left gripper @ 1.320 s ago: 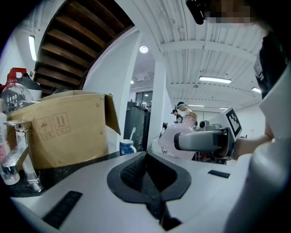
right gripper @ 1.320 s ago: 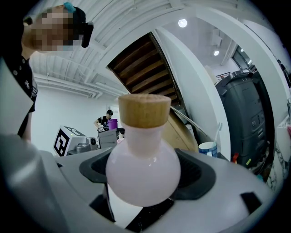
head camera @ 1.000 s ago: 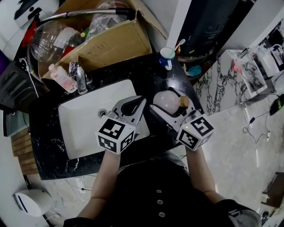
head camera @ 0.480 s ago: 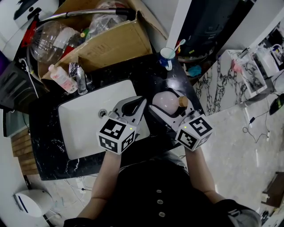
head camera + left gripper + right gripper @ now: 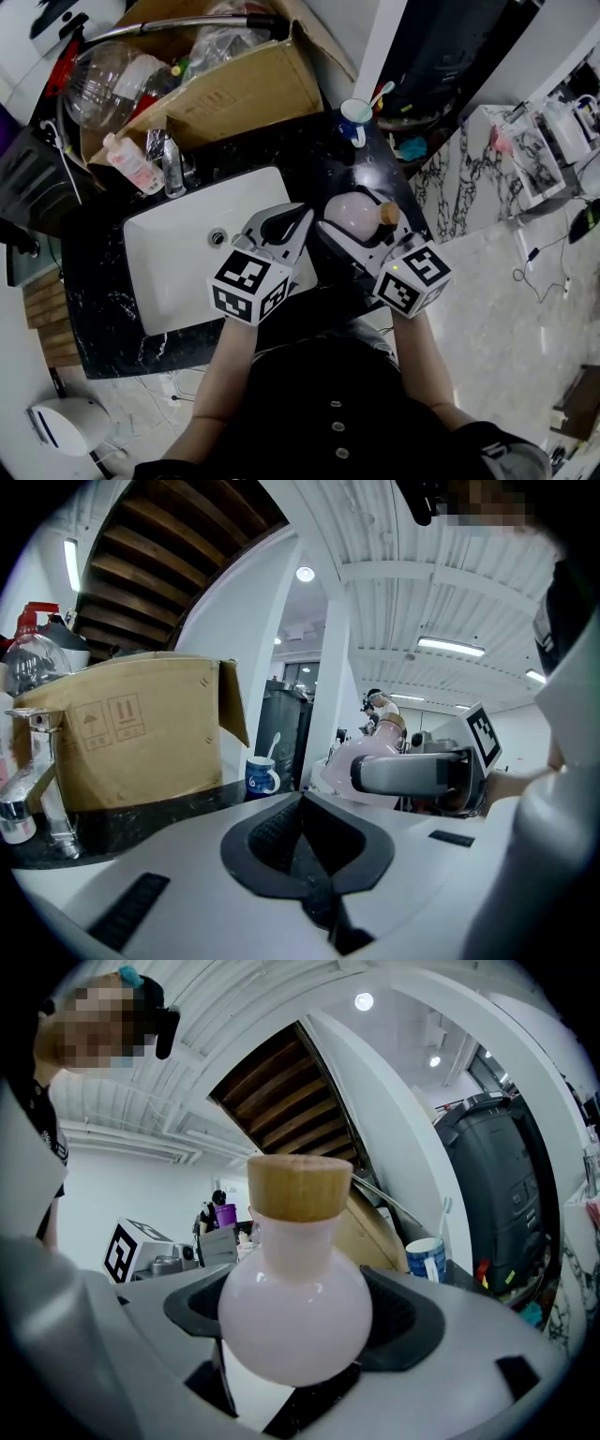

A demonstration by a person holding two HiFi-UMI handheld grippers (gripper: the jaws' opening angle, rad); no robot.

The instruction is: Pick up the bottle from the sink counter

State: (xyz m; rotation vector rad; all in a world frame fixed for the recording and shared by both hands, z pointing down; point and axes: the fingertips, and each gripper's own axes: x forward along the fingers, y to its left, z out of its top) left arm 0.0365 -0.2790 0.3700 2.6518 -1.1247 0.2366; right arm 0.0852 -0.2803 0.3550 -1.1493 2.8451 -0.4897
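Presently, above the black sink counter [image 5: 103,328], beside the white basin [image 5: 178,267], your right gripper [image 5: 349,217] clamps the pink bottle [image 5: 295,1307] by its belly, stopper upright, presumably against spilling. Your left gripper [image 5: 281,225] hangs over the basin, jaws together, empty.

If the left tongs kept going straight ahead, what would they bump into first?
The left tongs would probably meet the blue mug at the back of the counter first; depth is unclear.
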